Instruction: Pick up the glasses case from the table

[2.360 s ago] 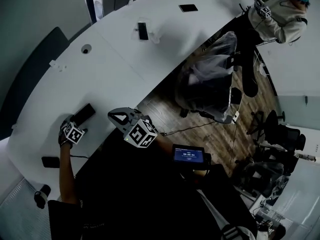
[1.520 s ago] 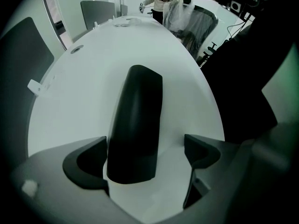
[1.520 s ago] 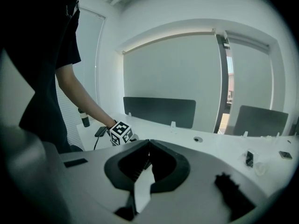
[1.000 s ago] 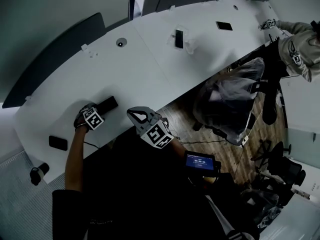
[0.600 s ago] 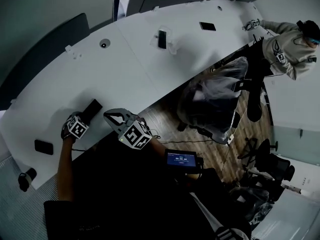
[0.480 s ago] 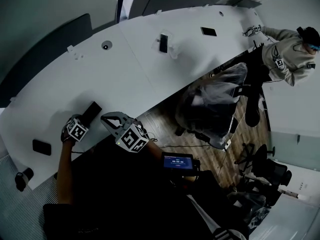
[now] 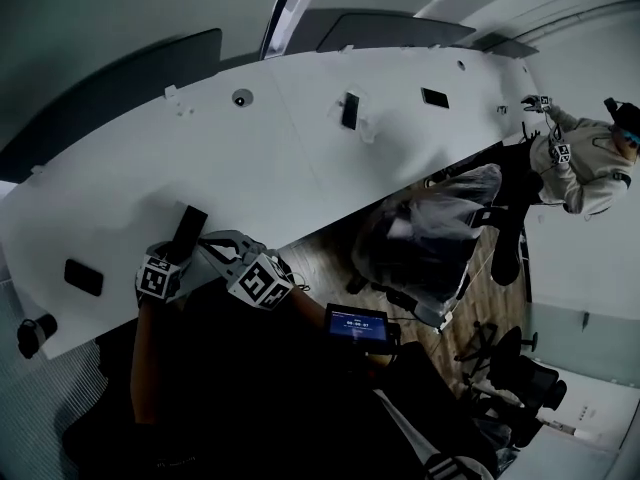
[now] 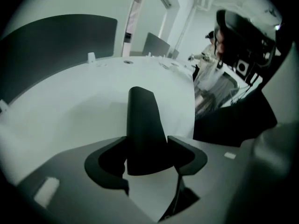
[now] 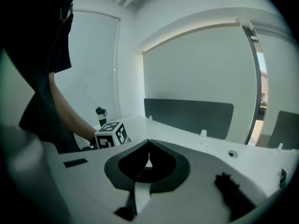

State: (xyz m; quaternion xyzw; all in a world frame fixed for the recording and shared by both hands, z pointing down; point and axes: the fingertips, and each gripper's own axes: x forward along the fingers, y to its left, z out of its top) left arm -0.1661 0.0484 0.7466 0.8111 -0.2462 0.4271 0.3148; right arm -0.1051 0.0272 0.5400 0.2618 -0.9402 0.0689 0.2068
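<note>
The glasses case (image 7: 187, 232) is a slim black box near the front edge of the white table (image 7: 300, 168). My left gripper (image 7: 176, 258) has just been closing and is shut on the case's near end. In the left gripper view the case (image 8: 142, 125) sticks out forward between both pads (image 8: 187, 155) and seems lifted off the tabletop. My right gripper (image 7: 206, 242) hovers just right of the left one. Its tips meet in the right gripper view (image 9: 148, 143) with nothing between them, and the left gripper's marker cube (image 9: 112, 134) shows just beyond.
A black phone (image 7: 83, 276) lies left of my grippers. A dark bottle (image 7: 30, 333) stands off the table's left end. Farther back are a phone on a stand (image 7: 349, 110), a flat black device (image 7: 435, 98) and a round grommet (image 7: 240, 98). Right: a plastic-covered chair (image 7: 430, 238) and another person (image 7: 585, 163).
The case lay on the table beyond the left gripper; now the left jaws have shut on it and raised it. The right gripper has drawn in close beside the left.
</note>
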